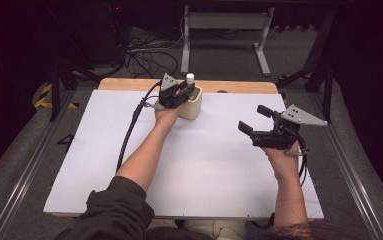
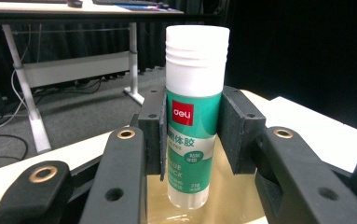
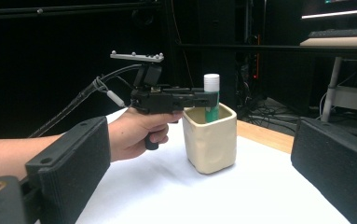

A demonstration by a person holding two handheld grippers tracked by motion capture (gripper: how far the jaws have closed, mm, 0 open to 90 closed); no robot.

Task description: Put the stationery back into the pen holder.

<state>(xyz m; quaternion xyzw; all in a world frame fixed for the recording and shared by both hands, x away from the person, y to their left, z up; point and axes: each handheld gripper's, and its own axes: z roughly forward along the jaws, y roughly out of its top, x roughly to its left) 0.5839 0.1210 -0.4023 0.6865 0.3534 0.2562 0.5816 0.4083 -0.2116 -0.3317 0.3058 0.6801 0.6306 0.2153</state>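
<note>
The green glue stick with a white cap (image 2: 195,116) stood upright inside the cream square cup (image 1: 191,106) at the desk's (image 1: 194,165) far edge. My left hand-held gripper (image 2: 192,128) squeezed it tight. My right hand-held gripper (image 1: 253,120) hung open, well apart.

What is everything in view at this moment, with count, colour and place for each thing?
glue stick: one, green label with white cap, standing upright in the cup, clamped between the left gripper's pads
cup: one, cream, squarish, on the far middle of the mat
mat: one, white, covering most of the table
table: one, light wood, its edge showing beyond the mat
desk frame: one, light grey, on the floor behind the table
cables: several, black, on the floor behind the table
left gripper: one, black, shut on the glue stick over the cup
right gripper: one, black, jaws open, held above the right side of the mat, nothing between them
forearms: two, coming in from the near edge
</note>
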